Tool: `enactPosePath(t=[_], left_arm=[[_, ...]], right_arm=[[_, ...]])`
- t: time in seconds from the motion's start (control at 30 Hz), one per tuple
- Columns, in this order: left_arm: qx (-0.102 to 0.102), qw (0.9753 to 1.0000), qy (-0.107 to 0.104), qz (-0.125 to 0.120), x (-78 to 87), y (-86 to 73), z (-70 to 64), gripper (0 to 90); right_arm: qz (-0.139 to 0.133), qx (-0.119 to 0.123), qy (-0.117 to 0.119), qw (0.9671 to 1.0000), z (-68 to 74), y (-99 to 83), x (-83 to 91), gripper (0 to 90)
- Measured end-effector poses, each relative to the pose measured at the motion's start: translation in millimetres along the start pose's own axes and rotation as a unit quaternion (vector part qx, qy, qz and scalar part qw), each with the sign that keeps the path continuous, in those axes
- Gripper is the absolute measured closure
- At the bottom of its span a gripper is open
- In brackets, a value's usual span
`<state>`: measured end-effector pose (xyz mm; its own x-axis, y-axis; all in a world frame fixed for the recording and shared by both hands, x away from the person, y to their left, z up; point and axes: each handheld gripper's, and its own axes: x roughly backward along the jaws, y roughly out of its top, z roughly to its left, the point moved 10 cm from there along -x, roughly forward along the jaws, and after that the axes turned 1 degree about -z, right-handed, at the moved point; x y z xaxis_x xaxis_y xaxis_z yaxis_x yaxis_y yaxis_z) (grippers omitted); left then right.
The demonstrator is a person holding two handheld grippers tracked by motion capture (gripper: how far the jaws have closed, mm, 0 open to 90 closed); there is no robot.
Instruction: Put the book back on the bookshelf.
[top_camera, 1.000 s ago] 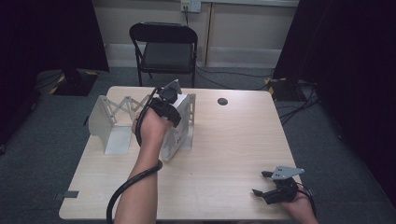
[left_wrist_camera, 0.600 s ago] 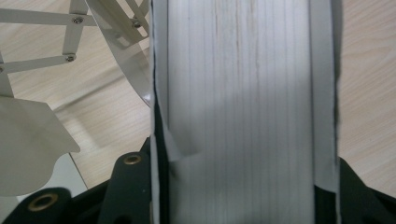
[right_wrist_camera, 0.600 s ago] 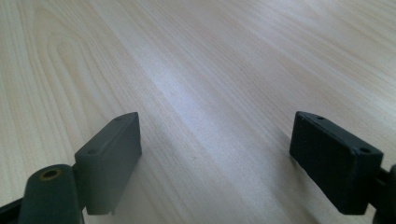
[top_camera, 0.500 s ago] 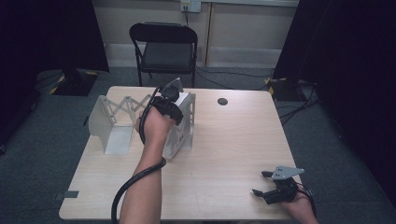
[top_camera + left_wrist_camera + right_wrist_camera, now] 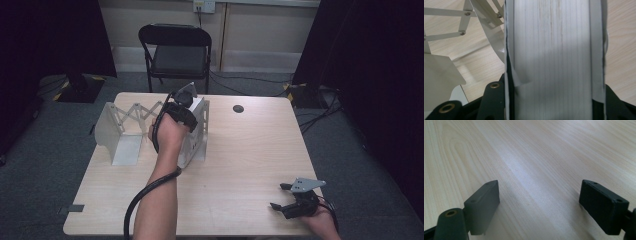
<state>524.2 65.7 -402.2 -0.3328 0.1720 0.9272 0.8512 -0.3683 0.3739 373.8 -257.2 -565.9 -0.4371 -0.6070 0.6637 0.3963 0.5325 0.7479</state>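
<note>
On the far left part of the table stands a white metal expanding rack: two upright end panels joined by a scissor lattice, stretched out left to right. Left end panel sits near the table's left edge, with a flat foot reaching toward the near side. Right end panel stands about mid-table, upright.

Left gripper is at the top of the right end panel, forearm reaching in from the near edge, cable looping back along the arm. Left gripper view: the panel's top edge runs straight up between the two black jaws, which press against it on both sides — clamped on the panel. Lattice bars with rivets show to the left of it over the wood.

Right gripper rests low at the near right corner of the table, well apart from the rack. Right gripper view: jaws spread wide, bare wood grain between them, nothing held.

Small dark round disc lies on the far side of the table, right of the rack. Black folding chair stands beyond the far edge.
</note>
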Motion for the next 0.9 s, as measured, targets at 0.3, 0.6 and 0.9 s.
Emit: enactPosePath(t=[0.3, 0.6, 0.9], left_arm=[[0.008, 1.0, -0.001, 0.001, -7.2, 2.0, 0.0, 53.0], [0.011, 0.9999, 0.006, -0.002, -10.7, 4.5, 4.2, 53.0], [0.014, 0.9998, 0.012, -0.007, -12.3, 8.6, 4.5, 52.9]], right_arm=[[0.0, 0.0, 0.0, 1.0, 0.1, 0.0, 0.0, 16.1], [0.0, 0.0, 0.0, 1.0, -0.1, 0.0, 0.0, 16.1], [0.0, 0.0, 0.0, 1.0, 0.0, 0.0, 0.0, 16.1]])
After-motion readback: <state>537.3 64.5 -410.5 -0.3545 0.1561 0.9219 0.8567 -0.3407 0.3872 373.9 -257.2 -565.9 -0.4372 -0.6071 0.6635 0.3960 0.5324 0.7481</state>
